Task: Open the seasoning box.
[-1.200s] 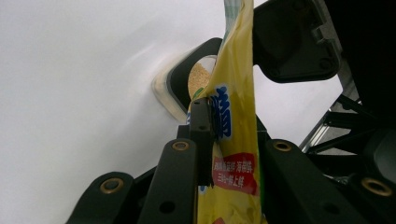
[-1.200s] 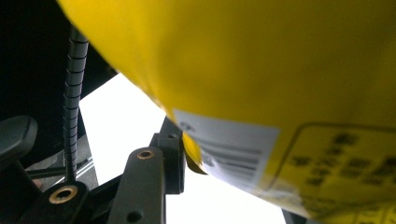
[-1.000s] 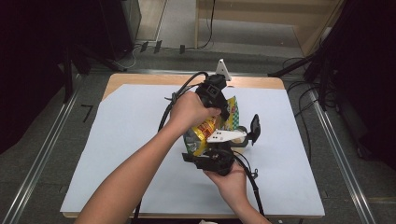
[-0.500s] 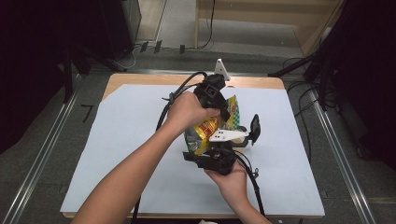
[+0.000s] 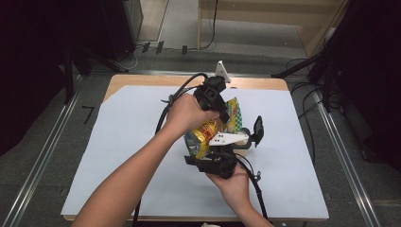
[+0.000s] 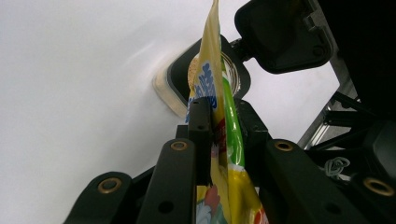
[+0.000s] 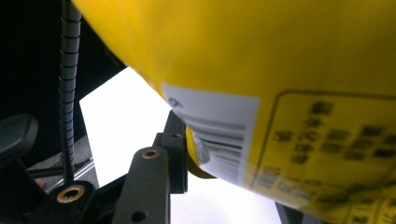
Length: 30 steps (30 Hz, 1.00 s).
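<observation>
While the left gripper is pinching the flat edge of a yellow snack bag between its closed jaws, the bag is hanging tilted just above a clear round container with its black lid swung open. Below the container, the right gripper is clamping the bag's other end, near its barcode, over the white-covered table.

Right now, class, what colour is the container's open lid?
Black; the lid shows best in the left gripper view, hinged open above the container.
</observation>
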Motion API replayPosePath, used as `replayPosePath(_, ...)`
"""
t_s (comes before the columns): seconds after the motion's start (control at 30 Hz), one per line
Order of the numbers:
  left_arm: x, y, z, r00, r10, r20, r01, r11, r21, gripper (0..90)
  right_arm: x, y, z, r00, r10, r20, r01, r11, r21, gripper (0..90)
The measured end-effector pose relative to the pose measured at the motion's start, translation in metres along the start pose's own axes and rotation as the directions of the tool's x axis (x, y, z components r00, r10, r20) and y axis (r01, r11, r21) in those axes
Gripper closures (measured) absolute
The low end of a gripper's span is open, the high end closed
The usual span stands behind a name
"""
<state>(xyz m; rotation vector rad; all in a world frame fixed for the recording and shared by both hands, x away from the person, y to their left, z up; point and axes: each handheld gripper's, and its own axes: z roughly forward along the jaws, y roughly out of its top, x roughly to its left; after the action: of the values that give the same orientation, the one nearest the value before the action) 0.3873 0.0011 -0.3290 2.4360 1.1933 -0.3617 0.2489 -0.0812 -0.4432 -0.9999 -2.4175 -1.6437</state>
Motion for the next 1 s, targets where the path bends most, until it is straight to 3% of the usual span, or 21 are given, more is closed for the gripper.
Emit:
replayPosePath(0.33, -0.0005, -0.0004, 0.0001, 1.0000, -0.001, -0.001, 0.001, 1.0000, -0.003, 80.5, -0.0001, -0.0012, 0.0013, 0.9998, -0.014, 0.011, 0.014, 1.000, 0.005, 66.3)
replayPosePath(1.0, -0.0035, 0.0008, 0.0007, 1.0000, 0.008, 0.004, -0.008, 0.9999, -0.011, 80.0, -0.0002, -0.0002, -0.0009, 1.0000, 0.001, 0.008, -0.001, 1.000, -0.006, 66.2)
